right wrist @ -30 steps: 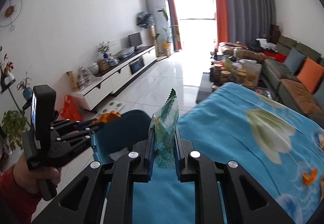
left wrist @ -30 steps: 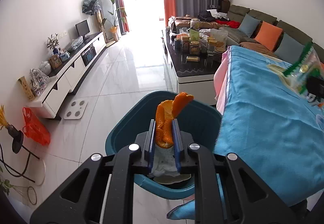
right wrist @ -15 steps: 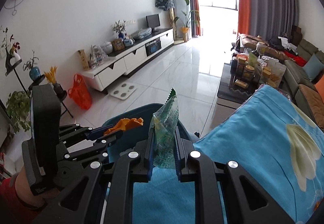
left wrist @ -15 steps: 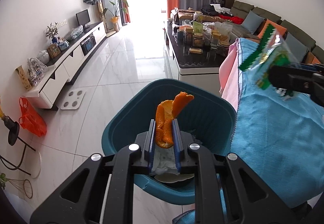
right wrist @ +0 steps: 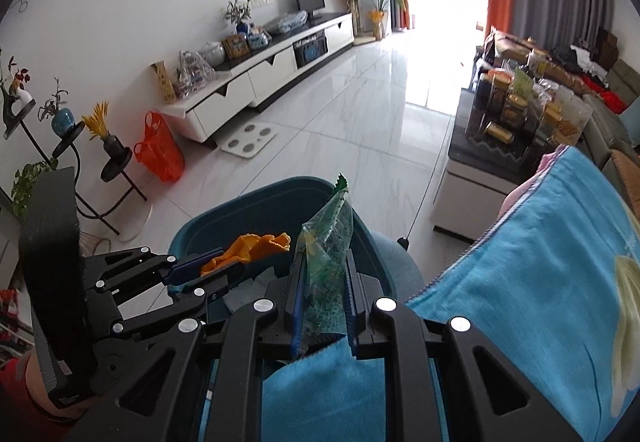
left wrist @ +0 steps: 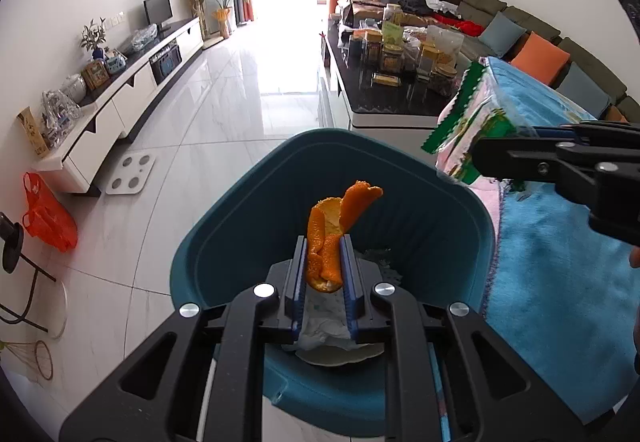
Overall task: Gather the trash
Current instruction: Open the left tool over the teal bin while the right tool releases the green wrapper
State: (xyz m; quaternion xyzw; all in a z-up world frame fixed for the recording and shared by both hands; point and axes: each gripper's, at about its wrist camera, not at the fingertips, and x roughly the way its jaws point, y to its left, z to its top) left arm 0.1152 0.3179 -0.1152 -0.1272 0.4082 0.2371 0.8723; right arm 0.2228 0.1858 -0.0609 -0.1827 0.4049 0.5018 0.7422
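My left gripper point(left wrist: 323, 242) is shut on an orange peel point(left wrist: 334, 238) and holds it over the open teal trash bin point(left wrist: 248, 210). Crumpled paper point(left wrist: 324, 326) lies in the bin below it. My right gripper point(right wrist: 322, 258) is shut on a green and clear snack wrapper point(right wrist: 326, 254), held at the bin's point(right wrist: 224, 214) near rim beside the table edge. The right gripper and wrapper point(left wrist: 464, 130) also show in the left wrist view, above the bin's right rim. The left gripper point(right wrist: 224, 270) with its peel point(right wrist: 248, 248) shows in the right wrist view.
A table with a blue flowered cloth point(right wrist: 540, 302) stands right of the bin. A dark coffee table point(left wrist: 384, 94) with jars is beyond, a sofa point(left wrist: 532, 42) far right. A white TV cabinet point(right wrist: 256, 78), a scale point(right wrist: 248, 138) and an orange bag point(right wrist: 160, 154) line the left wall.
Both grippers have moved forward and down toward the bin. The right gripper with the wrapper has swung left from over the table to the bin's rim. Both stay shut.
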